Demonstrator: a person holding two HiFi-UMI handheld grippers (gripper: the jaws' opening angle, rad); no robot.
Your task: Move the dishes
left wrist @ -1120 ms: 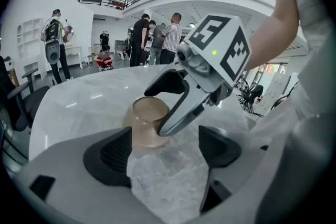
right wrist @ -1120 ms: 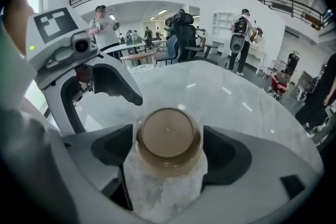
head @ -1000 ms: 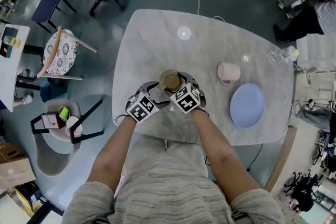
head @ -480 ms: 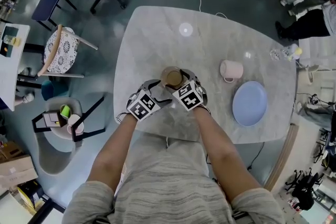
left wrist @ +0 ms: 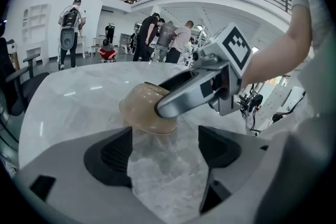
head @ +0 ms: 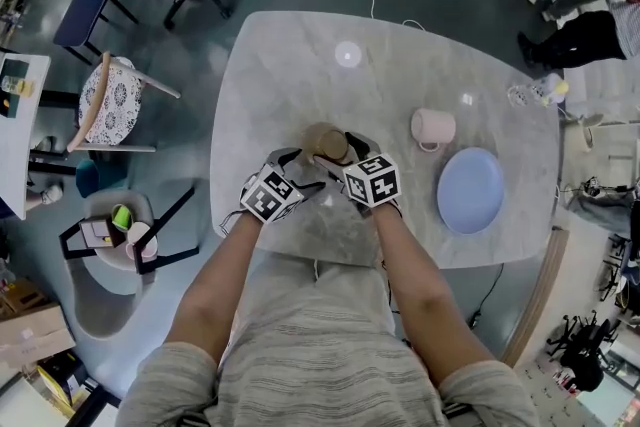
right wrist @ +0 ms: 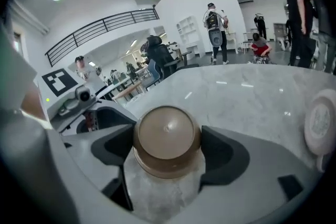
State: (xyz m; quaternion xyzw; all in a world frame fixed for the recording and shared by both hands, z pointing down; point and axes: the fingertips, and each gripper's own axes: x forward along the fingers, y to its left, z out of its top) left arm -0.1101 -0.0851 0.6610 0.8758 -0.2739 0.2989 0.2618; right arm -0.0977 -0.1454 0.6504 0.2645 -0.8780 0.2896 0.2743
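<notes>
**Brown bowl [head: 327,145] pinched in right claw [right wrist: 167,145]**

Head view: the brown bowl is seen over the table [head: 285,65], by both claws. Left gripper view: the left claw [left wrist: 165,150] is held spread, just short of the brown bowl [left wrist: 140,110]. Right gripper view: the brown bowl [right wrist: 167,136] is gripped on both sides.

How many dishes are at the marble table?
3: a brown bowl in the right gripper, a pink mug to its right, a blue plate beside the mug. A clear item farther right is too small to tell.

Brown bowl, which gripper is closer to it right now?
Right. The right gripper has the brown bowl clamped between its jaws; the left gripper sits just short of it, jaws open and empty.
</notes>
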